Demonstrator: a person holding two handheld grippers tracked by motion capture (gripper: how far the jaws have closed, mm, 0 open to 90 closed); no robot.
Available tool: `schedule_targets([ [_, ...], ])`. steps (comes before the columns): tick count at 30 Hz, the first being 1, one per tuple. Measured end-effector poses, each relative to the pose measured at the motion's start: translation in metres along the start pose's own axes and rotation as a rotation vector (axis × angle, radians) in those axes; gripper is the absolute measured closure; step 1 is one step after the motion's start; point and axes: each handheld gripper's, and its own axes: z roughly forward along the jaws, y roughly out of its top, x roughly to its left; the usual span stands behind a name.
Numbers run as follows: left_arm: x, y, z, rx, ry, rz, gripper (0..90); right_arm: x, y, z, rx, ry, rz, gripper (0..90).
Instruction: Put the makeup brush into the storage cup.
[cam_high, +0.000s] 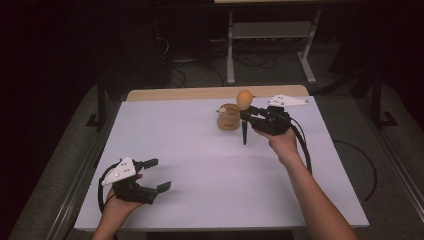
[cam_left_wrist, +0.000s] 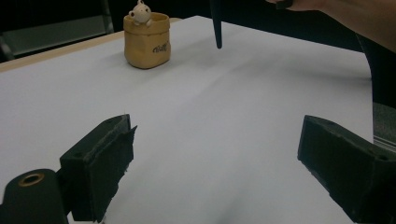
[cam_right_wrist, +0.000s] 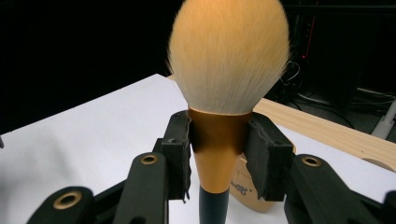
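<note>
A makeup brush (cam_high: 244, 100) with a fluffy orange head (cam_right_wrist: 229, 56), gold ferrule (cam_right_wrist: 218, 149) and dark pointed handle (cam_left_wrist: 216, 25) stands upright above the white table. My right gripper (cam_right_wrist: 218, 151) is shut on the ferrule, bristles up, handle tip just above the tabletop. Just left of the brush a small tan pot (cam_high: 228, 118) stands on the table with a little white figure (cam_left_wrist: 140, 11) on its rim. My left gripper (cam_high: 161, 175) rests open near the front left of the table, with nothing between its pads (cam_left_wrist: 114, 172).
The white table top (cam_high: 200, 165) has a wooden strip (cam_high: 190, 93) along its far edge. Beyond it stand a metal frame's legs (cam_high: 230, 50) and floor cables. A black cable (cam_high: 302, 145) trails from the right gripper along the forearm.
</note>
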Motion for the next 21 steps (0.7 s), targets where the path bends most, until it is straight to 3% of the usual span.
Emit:
schedule_targets([
  [21, 0.0, 0.0, 0.0, -0.006, -0.001, -0.003, 10.1, -0.009, 0.02, 0.012, -0.024, -0.038, 0.001, 61.7],
])
